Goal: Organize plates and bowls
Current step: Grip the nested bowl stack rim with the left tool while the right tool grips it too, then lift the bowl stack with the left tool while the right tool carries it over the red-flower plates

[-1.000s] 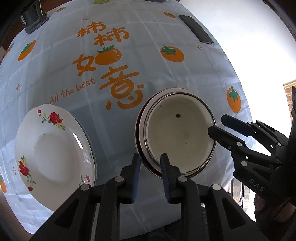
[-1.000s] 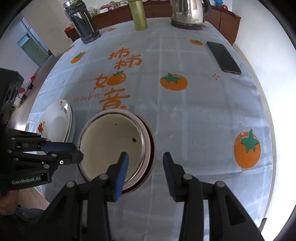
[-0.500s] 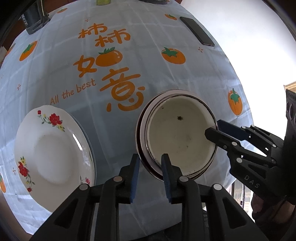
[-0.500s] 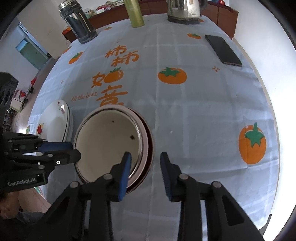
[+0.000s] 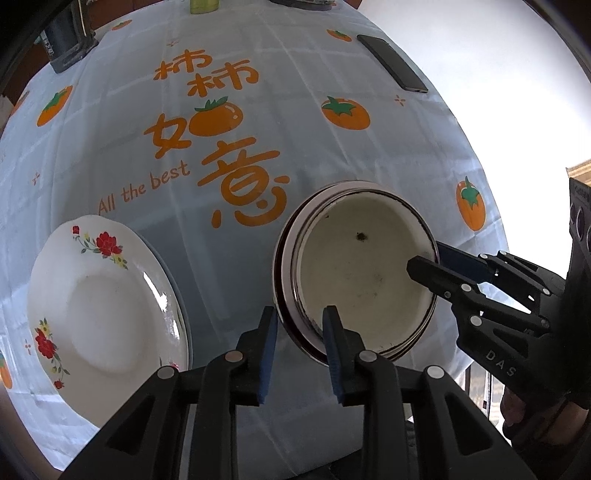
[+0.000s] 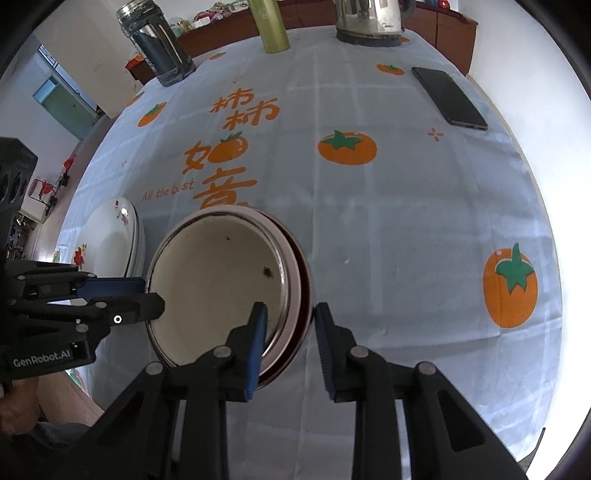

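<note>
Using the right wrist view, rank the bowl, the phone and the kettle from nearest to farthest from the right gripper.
1. Bowl: its rim sits between the right gripper jaws, which are closing.
2. Phone: far right side of the table.
3. Kettle: back edge of the table, farthest.

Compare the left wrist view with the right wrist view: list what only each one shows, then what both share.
Only the left wrist view: the full face of the floral plate, with its red flowers.

Only the right wrist view: the steel kettle, the green bottle, the dark glass jar whole, and a doorway at far left.

Both: the stacked enamel bowls, the black phone, the persimmon tablecloth, and both grippers straddling the bowls' rims. The left gripper sits on one side; the right gripper, jaws closing, sits opposite.
</note>
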